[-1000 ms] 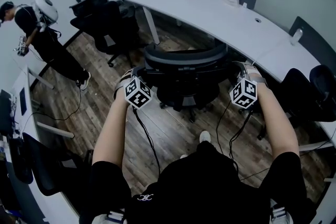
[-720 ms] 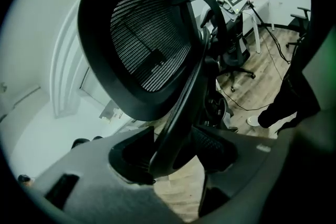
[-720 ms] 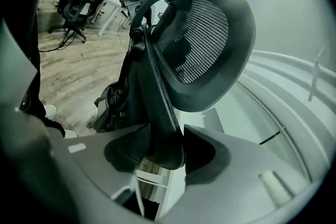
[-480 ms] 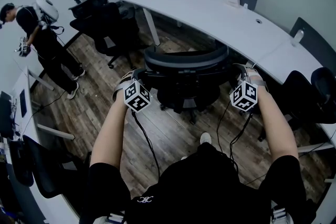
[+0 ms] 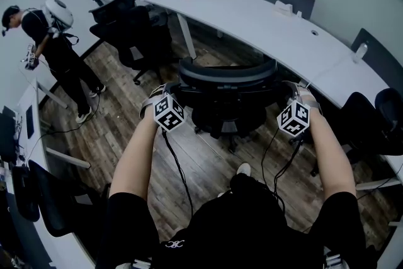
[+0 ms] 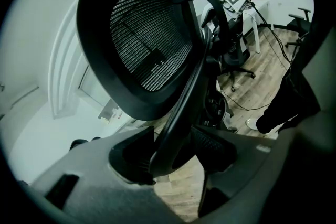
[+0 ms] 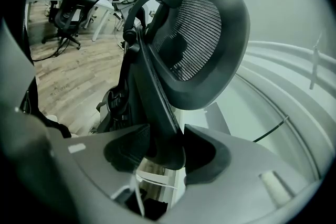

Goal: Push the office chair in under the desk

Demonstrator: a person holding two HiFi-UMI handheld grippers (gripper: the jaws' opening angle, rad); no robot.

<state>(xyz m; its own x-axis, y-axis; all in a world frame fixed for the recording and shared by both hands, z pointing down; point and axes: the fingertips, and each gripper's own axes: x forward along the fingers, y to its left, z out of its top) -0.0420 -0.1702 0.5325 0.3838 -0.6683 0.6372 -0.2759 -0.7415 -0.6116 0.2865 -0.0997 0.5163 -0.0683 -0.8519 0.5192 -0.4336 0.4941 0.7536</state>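
A black mesh-backed office chair (image 5: pixel 227 82) stands on the wood floor, its back toward me, just in front of the curved white desk (image 5: pixel 264 16). My left gripper (image 5: pixel 169 97) is at the left edge of the chair back and my right gripper (image 5: pixel 291 101) at the right edge. In the left gripper view the jaws of the left gripper (image 6: pixel 173 152) press on the black frame bar below the mesh back (image 6: pixel 147 44). In the right gripper view the right gripper (image 7: pixel 165 149) clamps the frame bar on the other side, under the mesh (image 7: pixel 202 34).
Another black chair (image 5: pixel 129 28) stands at the desk to the left and one more (image 5: pixel 371 120) to the right. A person (image 5: pixel 53 41) stands at far left. A white desk leg (image 5: pixel 186 34) rises just left of the chair. Cables trail on the floor.
Both grippers stay at the two edges of the chair back, and the chair stands about where it was. The person at the left has stepped a little.
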